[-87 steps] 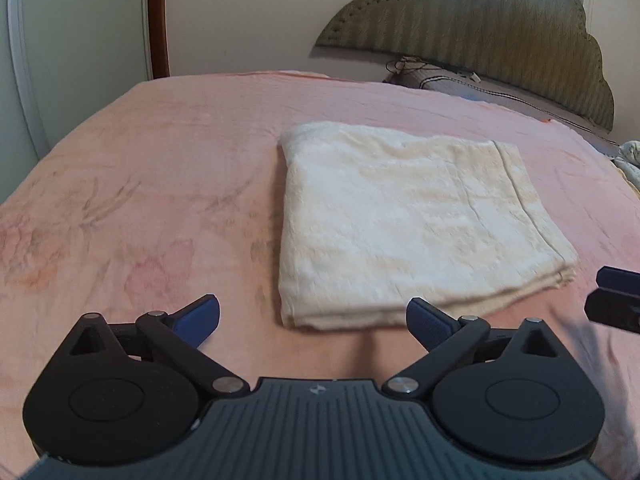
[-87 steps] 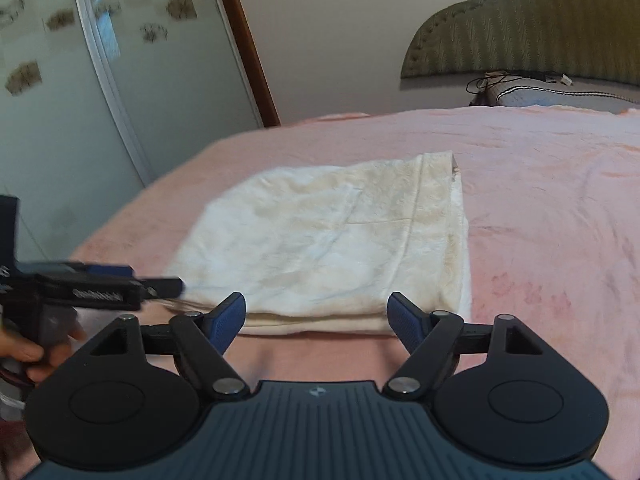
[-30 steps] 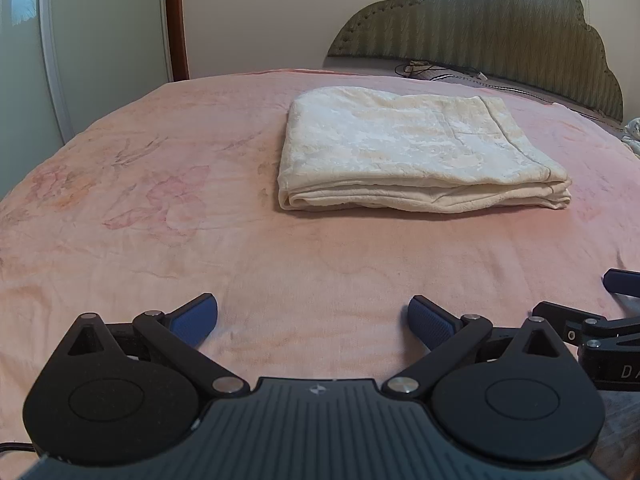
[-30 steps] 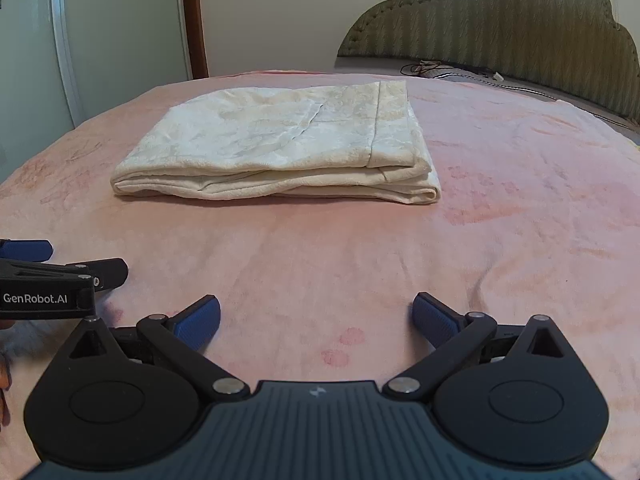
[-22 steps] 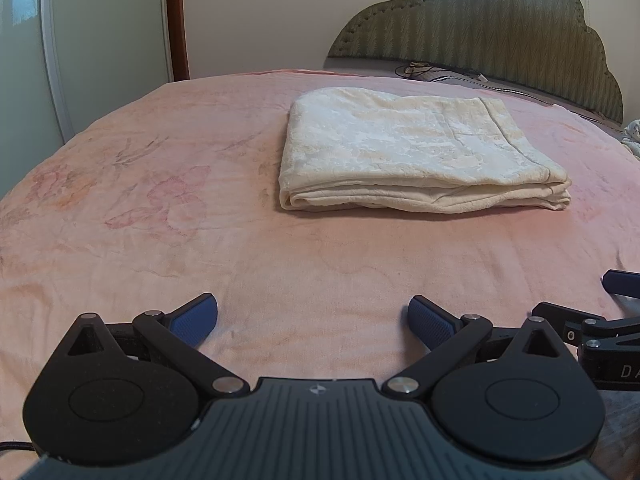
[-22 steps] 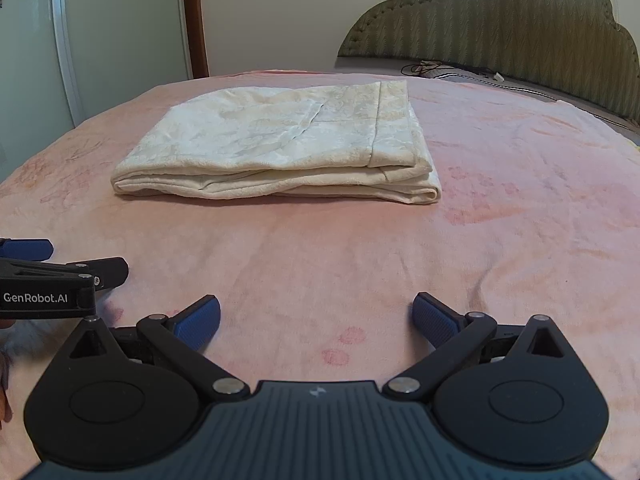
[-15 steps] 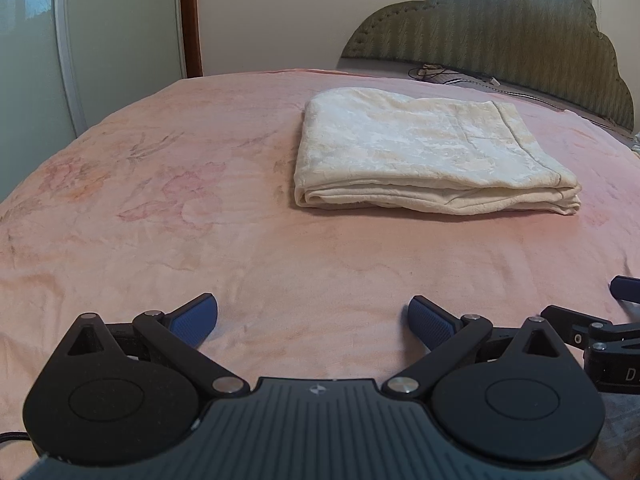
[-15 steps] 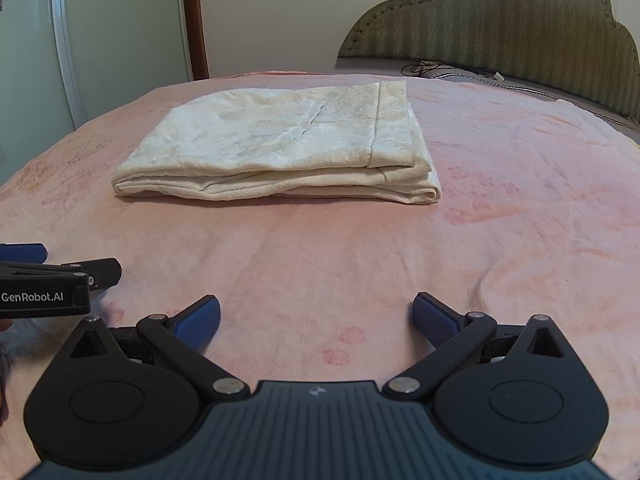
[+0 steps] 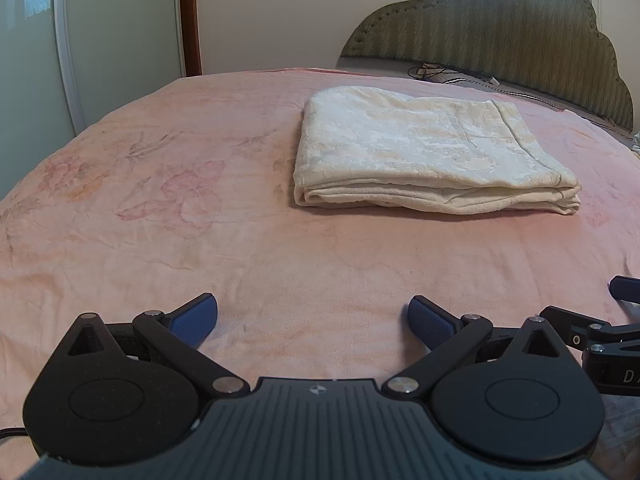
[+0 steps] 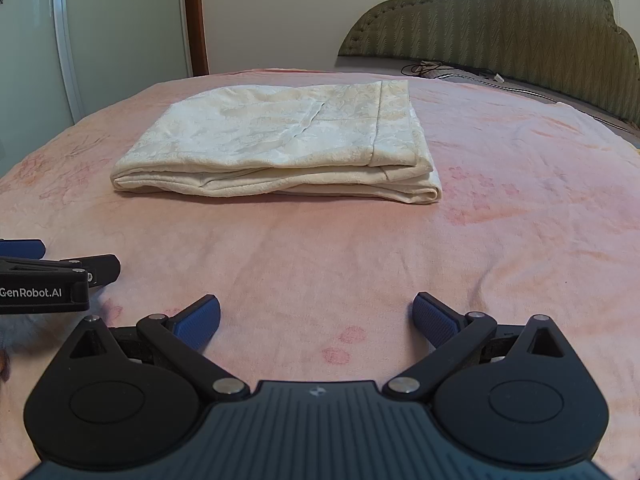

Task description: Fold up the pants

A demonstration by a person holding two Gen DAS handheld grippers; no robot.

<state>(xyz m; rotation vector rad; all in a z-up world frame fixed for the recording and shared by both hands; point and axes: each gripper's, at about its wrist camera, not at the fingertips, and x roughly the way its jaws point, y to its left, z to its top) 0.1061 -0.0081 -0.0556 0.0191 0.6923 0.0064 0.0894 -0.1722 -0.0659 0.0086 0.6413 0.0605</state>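
Observation:
The cream pants lie folded into a flat rectangle on the pink bed cover; they also show in the right wrist view. My left gripper is open and empty, low over the cover, well short of the pants. My right gripper is open and empty too, at about the same distance in front of the pants. The right gripper shows at the right edge of the left wrist view, and the left gripper at the left edge of the right wrist view.
A green padded headboard stands behind the bed, with a pillow and a dark cable below it. A glass-panelled wardrobe door and a brown door frame stand at the far left.
Both grippers have drawn back from the folded pants and dropped low over the cover. In the last half second the left wrist view rose and turned slightly; the pants have not moved.

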